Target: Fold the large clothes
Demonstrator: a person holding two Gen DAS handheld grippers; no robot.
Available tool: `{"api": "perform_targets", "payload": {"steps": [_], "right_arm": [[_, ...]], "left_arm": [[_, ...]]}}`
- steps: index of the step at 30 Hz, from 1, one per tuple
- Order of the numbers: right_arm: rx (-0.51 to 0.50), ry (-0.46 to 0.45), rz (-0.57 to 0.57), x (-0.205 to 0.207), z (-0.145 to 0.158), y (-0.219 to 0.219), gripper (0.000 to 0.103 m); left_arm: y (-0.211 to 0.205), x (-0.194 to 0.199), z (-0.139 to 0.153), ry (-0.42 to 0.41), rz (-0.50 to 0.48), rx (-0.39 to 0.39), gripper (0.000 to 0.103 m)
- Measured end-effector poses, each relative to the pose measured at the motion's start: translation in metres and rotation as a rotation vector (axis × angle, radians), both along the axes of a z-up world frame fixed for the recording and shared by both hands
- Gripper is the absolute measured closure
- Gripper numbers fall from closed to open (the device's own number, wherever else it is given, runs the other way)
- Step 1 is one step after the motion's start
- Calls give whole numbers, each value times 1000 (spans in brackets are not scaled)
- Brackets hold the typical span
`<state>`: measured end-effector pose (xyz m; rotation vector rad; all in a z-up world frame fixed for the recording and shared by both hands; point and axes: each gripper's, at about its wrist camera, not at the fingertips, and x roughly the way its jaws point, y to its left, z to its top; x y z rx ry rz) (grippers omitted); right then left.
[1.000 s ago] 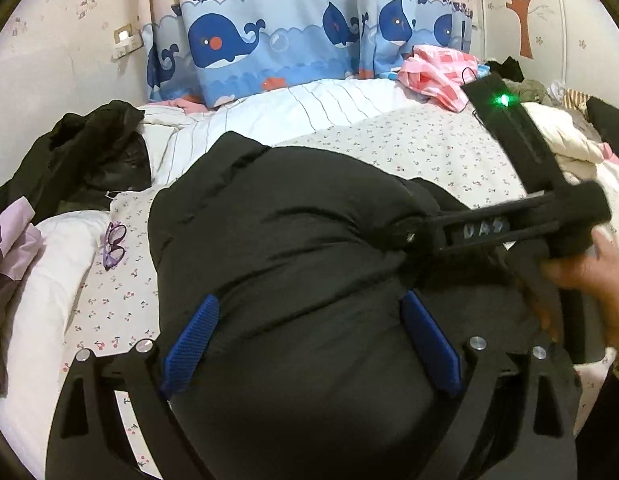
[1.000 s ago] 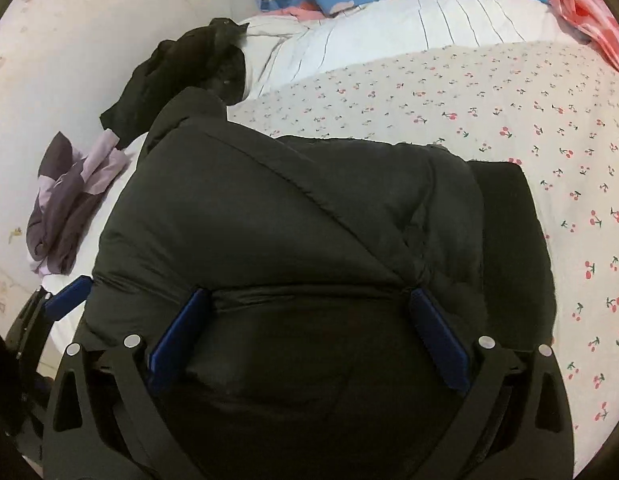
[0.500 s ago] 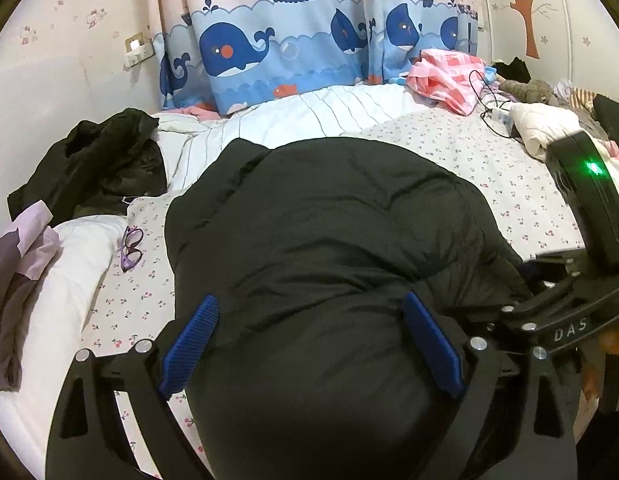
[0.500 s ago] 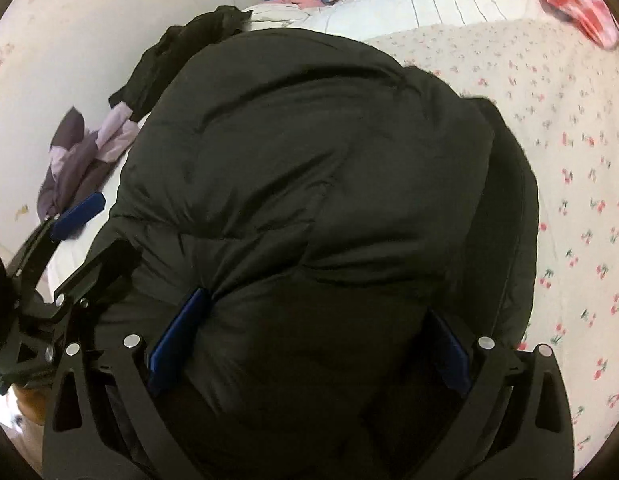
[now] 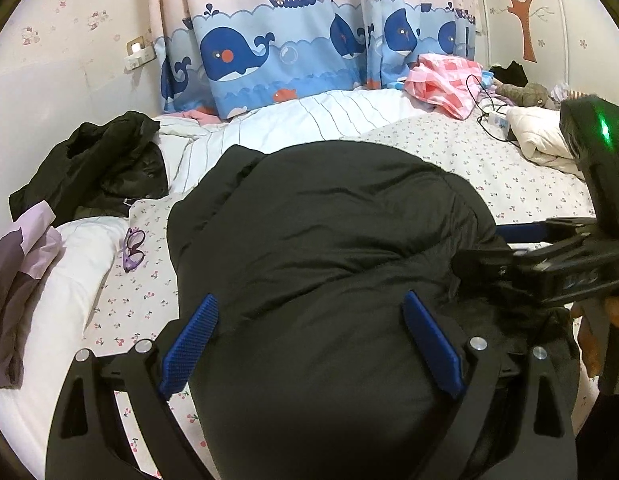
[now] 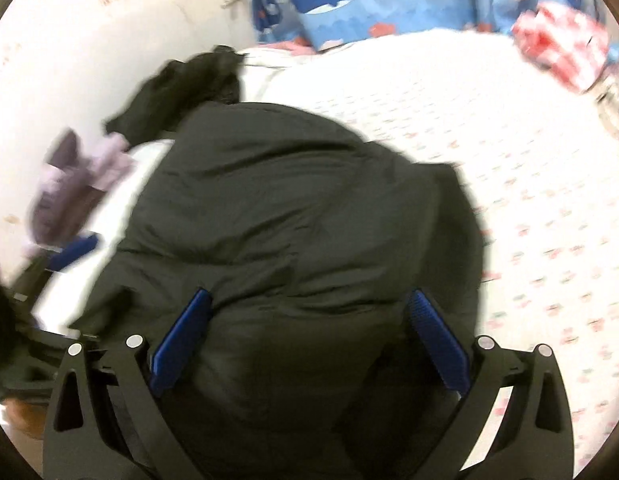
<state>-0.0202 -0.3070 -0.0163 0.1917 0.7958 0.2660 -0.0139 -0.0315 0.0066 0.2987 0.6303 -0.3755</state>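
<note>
Left wrist view: a grey-and-lilac garment [image 5: 17,264] is seen at the left edge of the bed [image 5: 489,168], then a crumpled black garment [image 5: 105,168] and purple glasses [image 5: 132,249]. The puffy black jacket [image 5: 329,248] is bunched at centre, filling the gap of the left claw [image 5: 309,344], whose fingers are spread around it. Further right, the right claw [image 6: 309,344] is likewise spread around the jacket; a pink checked cloth [image 5: 441,80] lies beyond.

One black puffer jacket [image 5: 329,240], two grippers: left [image 5: 309,344], right [image 6: 309,340]; one eyeglasses pair [image 5: 133,249]; one pink checked cloth [image 5: 441,80].
</note>
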Motion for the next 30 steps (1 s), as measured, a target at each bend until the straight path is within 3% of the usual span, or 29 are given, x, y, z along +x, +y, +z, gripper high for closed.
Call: {"api": "perform_targets", "payload": {"steps": [2,5,8,12,14,17,20,22,26,30], "right_arm": [[-2,21,-29,3,-6,-5,7],[111,143,-18,15,-29,-18,7],[194,154,-38,15,-29,-31,7],[171,96,-111,10,-20,-44,7],[200,125,-132,12,-27,-51,7],[306,151,-148,12,-33,-65,7],[414,140,-191,8,-35,-88,7],[412,165,-206,11,-38,-91,7],[422,307,-145,25,-61,-76,7],[439,333,-115,31,-68,-69,6]], "left_arm": [[4,2,3,14,7,-30,13],[24,12,8,74,32,-143,13],[64,33,9,213,71,-358,13],[125,65,-16,444,155,-651,13],[133,75,-30,533,146,-718,13],[118,84,-53,672,77,-717,9],[99,79,-51,628,59,-620,7],[99,79,-50,614,74,-620,7],[104,88,-57,605,113,-607,7],[93,89,-59,619,80,-614,7]]}}
